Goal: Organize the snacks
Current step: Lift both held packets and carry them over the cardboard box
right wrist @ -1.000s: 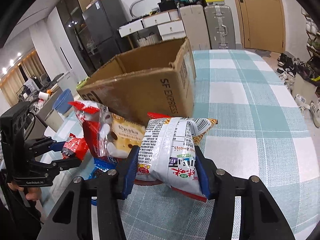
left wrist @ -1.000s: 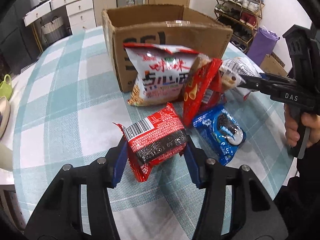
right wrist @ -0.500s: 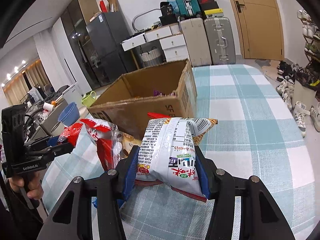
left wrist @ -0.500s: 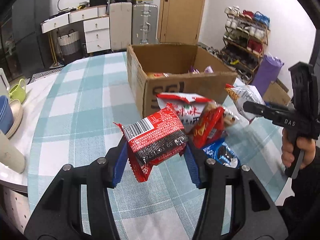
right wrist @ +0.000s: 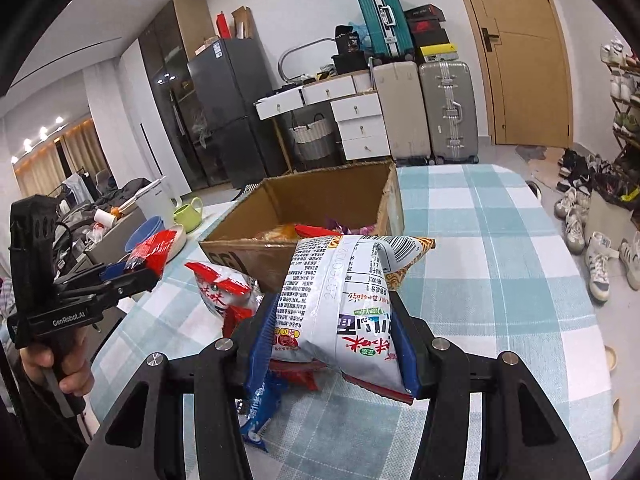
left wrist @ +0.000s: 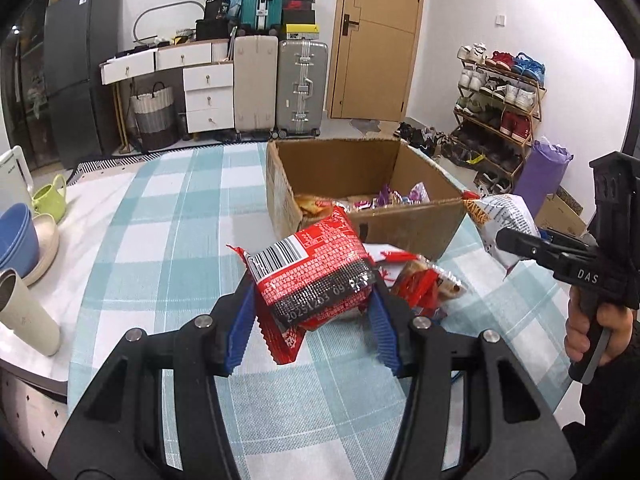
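Loose snack packs point(left wrist: 424, 284) lie on the checked tabletop point(left wrist: 168, 216) before the open cardboard box point(left wrist: 360, 184). The left claw point(left wrist: 312, 312) clamps a red packet point(left wrist: 316, 276), the right claw point(right wrist: 332, 340) a white bag point(right wrist: 352, 300); both have risen since a second ago, exposing snacks inside the box.

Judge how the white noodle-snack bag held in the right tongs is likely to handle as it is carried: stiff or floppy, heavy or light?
The white bag looks puffed and dents where the right tongs pinch it, so it is probably soft and light. Its lower edge sags past the fingers, suggesting floppiness. The glossy film may slip under a loose grip.
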Demonstrator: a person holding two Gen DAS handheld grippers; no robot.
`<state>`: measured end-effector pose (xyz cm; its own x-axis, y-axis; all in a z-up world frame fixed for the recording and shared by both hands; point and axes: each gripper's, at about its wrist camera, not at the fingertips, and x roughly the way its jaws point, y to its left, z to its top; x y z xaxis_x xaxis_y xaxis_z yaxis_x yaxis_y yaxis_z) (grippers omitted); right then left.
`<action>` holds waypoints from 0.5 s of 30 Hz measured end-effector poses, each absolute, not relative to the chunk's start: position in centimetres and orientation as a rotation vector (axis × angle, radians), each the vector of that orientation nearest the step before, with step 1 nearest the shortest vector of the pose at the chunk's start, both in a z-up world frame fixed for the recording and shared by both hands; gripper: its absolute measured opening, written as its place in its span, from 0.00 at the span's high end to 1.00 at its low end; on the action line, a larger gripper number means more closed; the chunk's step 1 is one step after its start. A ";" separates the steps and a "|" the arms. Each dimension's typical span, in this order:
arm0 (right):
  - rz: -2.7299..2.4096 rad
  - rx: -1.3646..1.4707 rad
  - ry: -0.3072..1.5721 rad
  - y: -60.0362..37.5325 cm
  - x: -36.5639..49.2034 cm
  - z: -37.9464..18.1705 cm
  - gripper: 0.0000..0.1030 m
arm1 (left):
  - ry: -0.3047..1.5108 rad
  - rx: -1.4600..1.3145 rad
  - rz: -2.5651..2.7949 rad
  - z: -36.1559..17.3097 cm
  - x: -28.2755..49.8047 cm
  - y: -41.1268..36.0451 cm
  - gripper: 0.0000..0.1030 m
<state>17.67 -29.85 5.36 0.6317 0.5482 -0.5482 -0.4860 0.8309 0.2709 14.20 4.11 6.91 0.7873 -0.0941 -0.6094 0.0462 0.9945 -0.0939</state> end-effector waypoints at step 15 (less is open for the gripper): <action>0.639 0.056 0.630 -27.5 20.1 7.6 0.49 | 0.623 -0.060 -0.080 9.4 17.4 2.4 0.52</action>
<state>20.09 -27.47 7.60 0.6238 0.5727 -0.5320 -0.5398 0.8078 0.2368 17.42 2.37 9.42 0.8093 -0.0929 -0.5800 0.0569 0.9952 -0.0801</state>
